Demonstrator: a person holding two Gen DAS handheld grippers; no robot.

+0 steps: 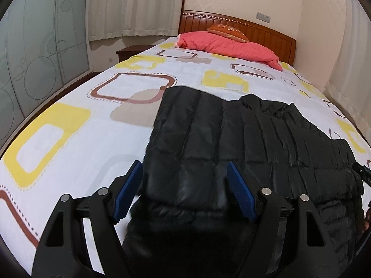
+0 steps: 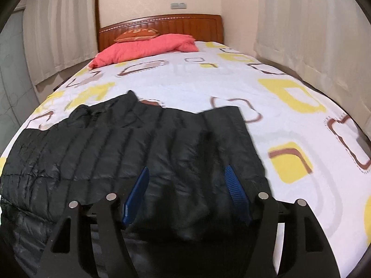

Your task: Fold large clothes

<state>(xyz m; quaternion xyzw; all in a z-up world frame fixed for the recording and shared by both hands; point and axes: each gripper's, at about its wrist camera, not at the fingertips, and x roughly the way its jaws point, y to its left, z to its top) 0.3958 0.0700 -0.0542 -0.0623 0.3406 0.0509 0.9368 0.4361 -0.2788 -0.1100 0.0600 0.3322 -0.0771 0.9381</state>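
Observation:
A black quilted puffer jacket [image 1: 231, 139] lies spread across the near part of the bed; it also shows in the right wrist view [image 2: 139, 143]. My left gripper [image 1: 184, 176] is open, its blue pads [image 1: 129, 185] standing wide apart over the jacket's left near edge. My right gripper [image 2: 186, 180] is open too, its blue pads [image 2: 236, 190] wide apart over the jacket's right near part. Neither gripper holds fabric. The jacket's nearest edge is hidden below both grippers.
The bed sheet [image 1: 69, 139] is white with yellow and brown squares. A pink folded quilt [image 1: 229, 46] and an orange cushion [image 1: 228, 31] lie by the wooden headboard [image 2: 185, 25]. Curtains [image 2: 313, 34] hang beside the bed. A nightstand [image 1: 129, 52] stands at the far left.

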